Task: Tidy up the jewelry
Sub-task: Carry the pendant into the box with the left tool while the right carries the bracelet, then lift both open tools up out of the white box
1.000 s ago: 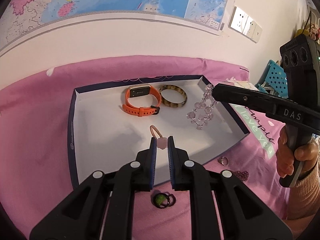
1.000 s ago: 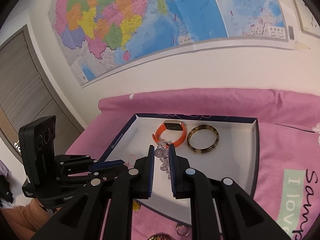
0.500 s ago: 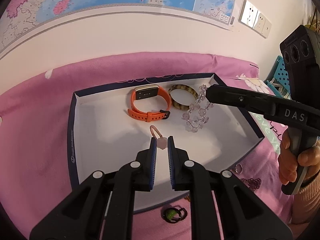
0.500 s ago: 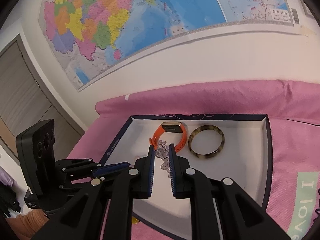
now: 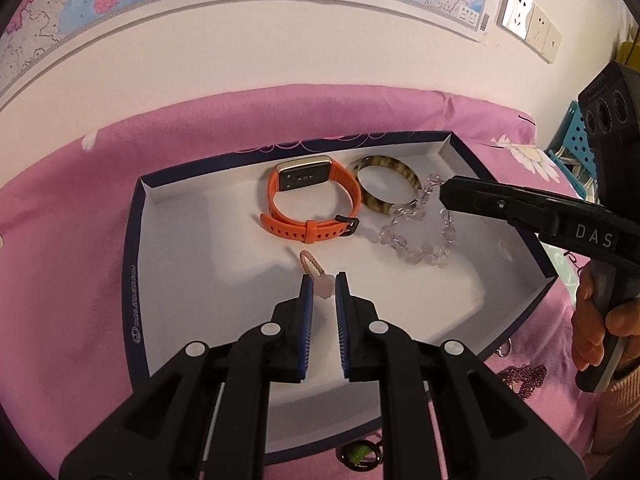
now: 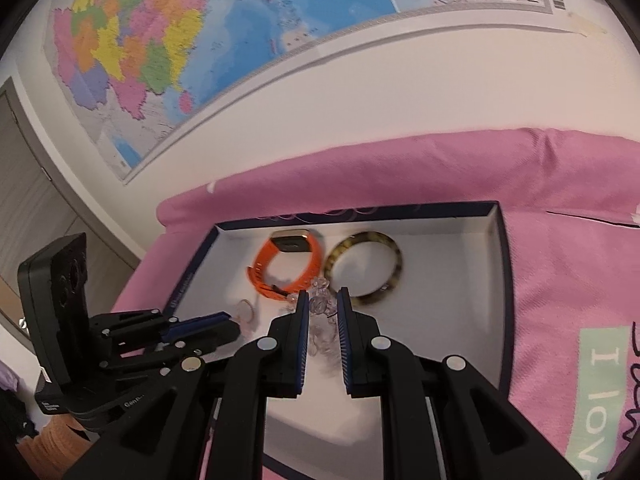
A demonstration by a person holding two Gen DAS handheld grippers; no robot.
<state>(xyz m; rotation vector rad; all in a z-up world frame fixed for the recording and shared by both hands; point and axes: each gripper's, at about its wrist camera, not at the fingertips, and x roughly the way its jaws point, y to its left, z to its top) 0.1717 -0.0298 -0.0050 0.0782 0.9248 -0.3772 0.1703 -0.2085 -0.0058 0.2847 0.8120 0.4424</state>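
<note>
Over the tray (image 5: pixel 136 280), our left tongs (image 5: pixel 324 286) pinch a pink charm (image 5: pixel 323 285); our right tongs (image 6: pixel 322 304) pinch the bead bracelet (image 5: pixel 416 246) beside the bangle (image 5: pixel 386 188).

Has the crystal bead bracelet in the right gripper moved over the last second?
Yes. In the left wrist view the crystal bead bracelet came down toward the tray floor, where its lower loop now lies beside the tortoiseshell bangle, with the right gripper gripping its top.
</note>
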